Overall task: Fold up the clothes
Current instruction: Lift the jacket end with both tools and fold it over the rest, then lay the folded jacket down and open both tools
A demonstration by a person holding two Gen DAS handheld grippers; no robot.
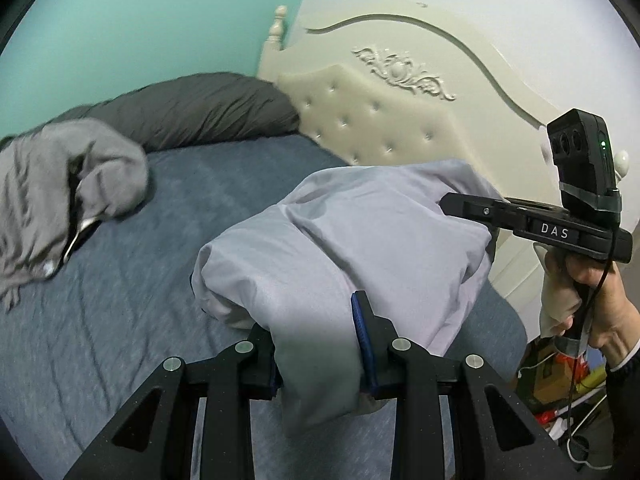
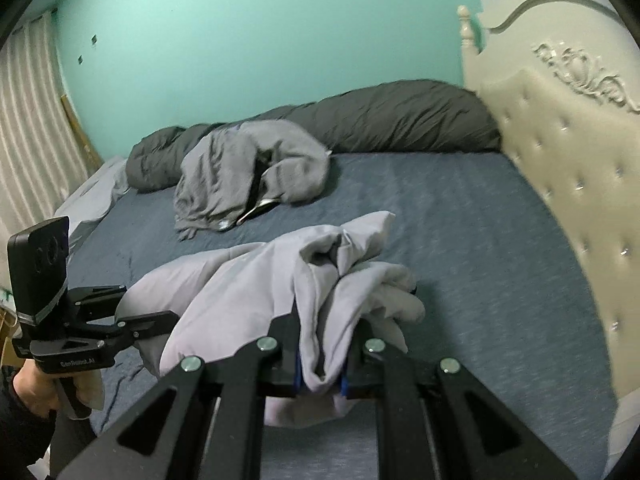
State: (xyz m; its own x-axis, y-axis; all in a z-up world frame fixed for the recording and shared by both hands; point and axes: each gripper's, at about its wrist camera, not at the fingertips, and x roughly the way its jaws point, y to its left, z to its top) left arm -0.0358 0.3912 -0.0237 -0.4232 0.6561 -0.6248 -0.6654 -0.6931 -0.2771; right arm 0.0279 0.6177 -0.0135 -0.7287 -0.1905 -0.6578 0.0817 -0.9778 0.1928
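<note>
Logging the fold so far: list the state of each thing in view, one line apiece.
Pale lilac garment: bunched, lifted off the bed, held by both claws.
Left claw: shut on the garment.
Right claw: shut on the garment.
Grey garment: crumpled, unfolded, lying on the bed.
Dark duvet: rolled along the wall.
Blue sheet: spread flat.

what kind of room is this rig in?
A bedroom, almost certainly in a home. A bed with a blue sheet fills both views, a cream tufted headboard with carved trim stands at its end, and a dark rolled duvet lies along the teal wall.
</note>
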